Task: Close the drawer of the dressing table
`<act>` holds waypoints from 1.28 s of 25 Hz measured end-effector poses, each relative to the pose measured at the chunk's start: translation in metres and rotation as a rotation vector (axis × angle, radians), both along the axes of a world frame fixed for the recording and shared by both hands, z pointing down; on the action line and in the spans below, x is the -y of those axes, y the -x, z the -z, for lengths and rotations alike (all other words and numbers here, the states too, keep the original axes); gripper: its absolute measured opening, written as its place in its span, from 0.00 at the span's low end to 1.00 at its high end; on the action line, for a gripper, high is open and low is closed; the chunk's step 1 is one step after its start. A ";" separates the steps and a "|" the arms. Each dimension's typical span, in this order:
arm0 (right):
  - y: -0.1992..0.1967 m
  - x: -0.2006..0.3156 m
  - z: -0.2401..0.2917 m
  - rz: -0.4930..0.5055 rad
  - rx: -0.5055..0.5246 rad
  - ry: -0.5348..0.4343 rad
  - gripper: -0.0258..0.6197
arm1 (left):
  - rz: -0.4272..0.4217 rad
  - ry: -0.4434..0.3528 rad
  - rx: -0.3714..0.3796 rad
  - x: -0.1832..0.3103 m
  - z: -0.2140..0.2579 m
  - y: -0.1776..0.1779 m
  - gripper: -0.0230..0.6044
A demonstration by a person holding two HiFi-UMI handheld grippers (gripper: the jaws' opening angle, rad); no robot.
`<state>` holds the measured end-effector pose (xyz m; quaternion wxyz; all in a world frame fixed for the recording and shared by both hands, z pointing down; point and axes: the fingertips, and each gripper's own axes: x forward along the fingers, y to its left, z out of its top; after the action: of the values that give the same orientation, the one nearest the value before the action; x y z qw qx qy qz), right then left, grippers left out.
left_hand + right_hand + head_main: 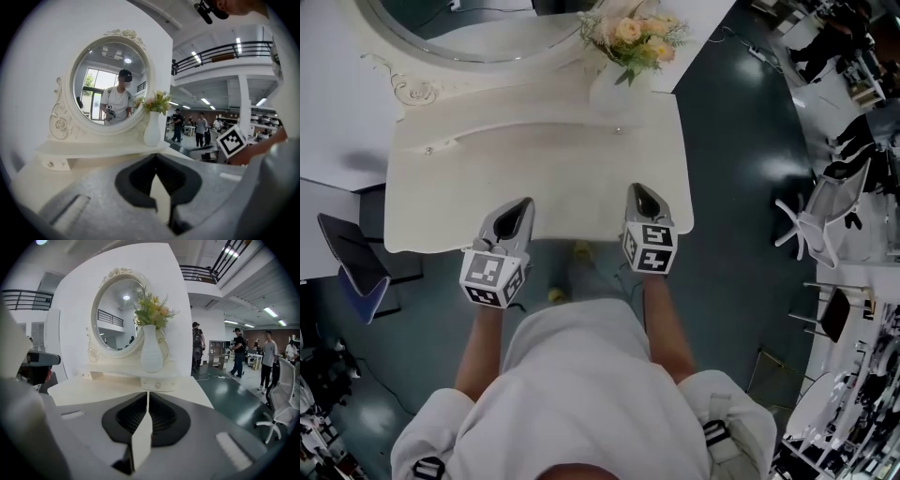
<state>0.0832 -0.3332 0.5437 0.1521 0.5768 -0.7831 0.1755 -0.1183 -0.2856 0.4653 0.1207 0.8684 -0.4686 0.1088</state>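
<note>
Evidently the drawer sits in under the dressing table (441,206): no front juts past the near edge.
From the head view I see only dark floor (722,141) beyond that edge, so I judge the drawer pushed home. Its face is hidden beneath the top and I cannot confirm that it is flush. The left gripper (523,204) and right gripper (639,193) hover side by side over the front of the top, touching nothing. Each has its jaws pressed together and empty, tips meeting. I read that as the blunt posture suited to pushing a drawer front rather than gripping a handle. Both point toward the mirror (441,23), angled slightly down. The vase (614,89) stands well clear on the raised shelf (534,117) at the back, so I note no hazard to it.
</note>
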 end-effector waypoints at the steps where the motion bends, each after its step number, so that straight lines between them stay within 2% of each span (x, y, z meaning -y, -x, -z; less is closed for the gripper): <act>1: 0.000 -0.007 0.005 -0.003 0.000 -0.007 0.06 | 0.000 -0.004 -0.004 -0.005 0.003 0.002 0.04; 19: -0.007 -0.129 0.070 -0.018 0.004 -0.101 0.04 | -0.018 -0.120 0.002 -0.093 0.052 0.021 0.04; 26: -0.007 -0.157 0.088 -0.028 0.000 -0.134 0.04 | -0.005 -0.158 0.006 -0.110 0.068 0.034 0.03; 32: -0.013 -0.172 0.102 -0.052 0.046 -0.153 0.04 | 0.004 -0.188 -0.001 -0.120 0.084 0.042 0.03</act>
<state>0.0958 -0.1608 0.4421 0.0849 0.6026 -0.7824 0.1321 -0.1601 -0.1653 0.3816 0.0391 0.8750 -0.4783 0.0639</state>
